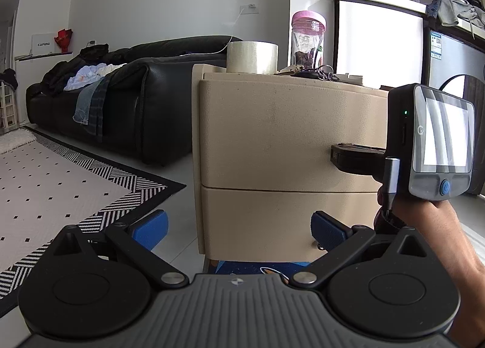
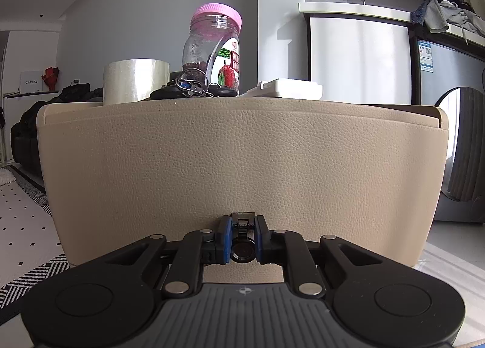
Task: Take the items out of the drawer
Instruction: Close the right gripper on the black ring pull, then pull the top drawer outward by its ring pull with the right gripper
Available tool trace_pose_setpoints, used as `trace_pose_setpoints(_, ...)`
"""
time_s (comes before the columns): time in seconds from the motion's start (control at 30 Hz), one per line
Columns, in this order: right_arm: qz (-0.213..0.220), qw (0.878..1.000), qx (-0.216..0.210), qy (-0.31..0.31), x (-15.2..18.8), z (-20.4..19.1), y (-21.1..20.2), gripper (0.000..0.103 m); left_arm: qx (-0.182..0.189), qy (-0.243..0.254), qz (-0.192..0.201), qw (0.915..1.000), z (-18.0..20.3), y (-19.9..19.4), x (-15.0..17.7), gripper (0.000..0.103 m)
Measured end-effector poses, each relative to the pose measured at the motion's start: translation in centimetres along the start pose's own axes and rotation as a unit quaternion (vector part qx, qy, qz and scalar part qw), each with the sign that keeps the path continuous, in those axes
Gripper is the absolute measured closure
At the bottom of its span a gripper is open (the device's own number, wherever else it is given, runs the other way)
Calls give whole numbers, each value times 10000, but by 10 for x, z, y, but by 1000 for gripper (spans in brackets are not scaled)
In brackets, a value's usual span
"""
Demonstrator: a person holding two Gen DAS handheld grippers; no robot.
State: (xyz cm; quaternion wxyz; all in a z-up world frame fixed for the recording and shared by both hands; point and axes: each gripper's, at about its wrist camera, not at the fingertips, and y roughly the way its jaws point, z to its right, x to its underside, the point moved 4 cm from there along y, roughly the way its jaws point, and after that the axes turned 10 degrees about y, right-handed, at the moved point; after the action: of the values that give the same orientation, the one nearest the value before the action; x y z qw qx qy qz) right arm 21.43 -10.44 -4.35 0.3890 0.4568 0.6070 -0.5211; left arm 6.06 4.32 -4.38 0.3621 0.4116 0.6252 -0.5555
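Beige nightstand: we are clenching the right gripper on the upper drawer handle. Our left gripper is waiting released; no items are out.

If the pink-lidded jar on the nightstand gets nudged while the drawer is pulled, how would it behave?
The jar is tall, narrow and standing upright, so it would probably tip rather than slide. Only a little dark content shows at its bottom, so it is likely light. Tipped over, its round body could roll toward the keys.
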Motion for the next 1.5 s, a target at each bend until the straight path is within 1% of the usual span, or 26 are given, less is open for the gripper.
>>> trace_pose_setpoints(0.27, -15, 10000, -15, 56, -2, 1, -2, 87, 26, 4, -4, 10000, 2, -1, 1, 0)
trace_pose_setpoints(0.53, -9, 10000, -40, 24, 0, 2, -12, 87, 84, -17, 34, 10000, 0, -4, 0, 0)
trace_pose_setpoints(0.8, -33, 10000, -57, 33, 1, 3, -18, 87, -10, -13, 25, 10000, -6, -12, -1, 0)
trace_pose_setpoints(1.07, -59, 9999, -74, 59, 3, 3, -28, 87, -101, -110, 106, 9998, -17, -18, -5, 0)
trace_pose_setpoints(1.5, -86, 9999, -87, 57, 8, 4, -53, 87, -97, -111, 151, 9998, -16, -23, -6, 0)
